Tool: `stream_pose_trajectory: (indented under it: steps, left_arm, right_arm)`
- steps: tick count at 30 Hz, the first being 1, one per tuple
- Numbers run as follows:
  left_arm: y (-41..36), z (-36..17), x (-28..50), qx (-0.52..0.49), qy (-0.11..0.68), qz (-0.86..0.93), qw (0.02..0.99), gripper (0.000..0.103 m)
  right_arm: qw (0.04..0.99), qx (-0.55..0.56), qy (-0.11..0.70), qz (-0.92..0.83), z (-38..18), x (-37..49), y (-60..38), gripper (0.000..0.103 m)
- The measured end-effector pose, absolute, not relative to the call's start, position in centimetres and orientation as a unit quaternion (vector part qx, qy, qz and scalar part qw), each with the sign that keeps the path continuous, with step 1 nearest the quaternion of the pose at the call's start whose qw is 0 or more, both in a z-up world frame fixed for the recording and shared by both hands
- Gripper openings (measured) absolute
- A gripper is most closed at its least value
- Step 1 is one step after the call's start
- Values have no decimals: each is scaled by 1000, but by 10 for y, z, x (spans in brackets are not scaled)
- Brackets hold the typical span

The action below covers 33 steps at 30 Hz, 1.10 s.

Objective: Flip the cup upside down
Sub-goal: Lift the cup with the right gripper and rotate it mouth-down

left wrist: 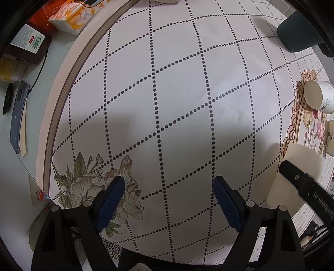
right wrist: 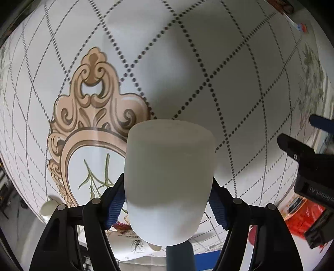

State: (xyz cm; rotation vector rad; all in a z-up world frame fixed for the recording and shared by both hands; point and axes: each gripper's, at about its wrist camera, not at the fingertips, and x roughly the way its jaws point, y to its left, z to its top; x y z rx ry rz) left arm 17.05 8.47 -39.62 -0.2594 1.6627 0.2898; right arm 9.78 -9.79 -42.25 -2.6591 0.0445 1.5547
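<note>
The right gripper [right wrist: 168, 200] is clamped on the cup [right wrist: 169, 179], its blue pads [right wrist: 114, 205] pressed against the cup's sides at 9 and 3 o'clock. The cup is held above the tablecloth [right wrist: 187, 62], not resting on it. In the right wrist view it fills the centre, its flat closed end pointing away from the camera toward 12 o'clock and its wider end toward 6 o'clock. It is plain, matte and off-white, with smooth tapering walls, no handle and no print; its inside is hidden, so whether it holds anything cannot be told. In the left wrist view the same cup [left wrist: 296, 175] appears at 4 o'clock, with a black finger [left wrist: 300, 181] of the right gripper across it.

The left gripper [left wrist: 168, 200] is spread wide with nothing between its pads [left wrist: 111, 200], hovering over the cloth's dotted grid near a printed flower [left wrist: 94, 187].

At 3 o'clock in the left view a small white cup [left wrist: 318, 97] with a faint print lies on its side on the ornate floral panel [left wrist: 302, 129], its mouth facing 9 o'clock and showing a bare interior. At 1 o'clock a dark teal cup [left wrist: 298, 31] also lies tipped; its inside is out of sight. Off the cloth at 10 to 11 o'clock are a tissue pack [left wrist: 71, 18], an orange bag [left wrist: 41, 18] and a dark box [left wrist: 29, 48] with a barcode label.
</note>
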Motion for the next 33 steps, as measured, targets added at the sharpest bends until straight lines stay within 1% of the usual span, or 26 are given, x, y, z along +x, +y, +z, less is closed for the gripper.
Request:
stream_pose_trajectory:
  steps: [8, 11, 16, 24, 33]
  left_arm:
    - [76, -385, 174, -104, 730, 124, 664, 86]
    - [71, -381, 176, -92, 727, 120, 670, 86]
    - [58, -375, 177, -77, 724, 113, 676, 86]
    - [37, -364, 180, -51, 719, 100, 686, 86]
    - [8, -357, 183, -33, 716, 85, 692, 86]
  right_arm:
    - [95, -860, 91, 494, -416, 100, -77, 74]
    - [132, -851, 145, 488, -412, 102, -65, 74]
    - [221, -812, 260, 474, -407, 112, -44, 74]
    - [350, -718, 429, 421, -399, 144, -38, 74]
    - [415, -604, 582, 353, -397, 173, -53, 74]
